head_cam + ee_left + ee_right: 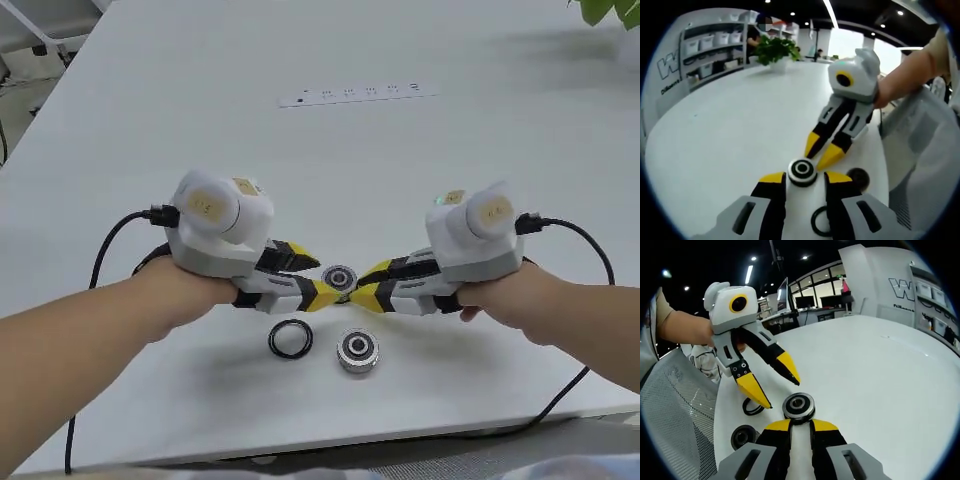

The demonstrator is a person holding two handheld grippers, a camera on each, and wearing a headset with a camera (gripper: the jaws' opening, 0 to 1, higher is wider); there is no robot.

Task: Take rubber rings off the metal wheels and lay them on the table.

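Head view: white table (150, 120) bears a power strip (358, 95).

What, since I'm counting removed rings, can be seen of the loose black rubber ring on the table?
The rubber ring is a thin black band, matte and soft-looking, a closed circle with bare table showing through its middle. It lies flat on the white table, nearer the person than the left gripper, beside a metal wheel but apart from it. Nothing else touches it.
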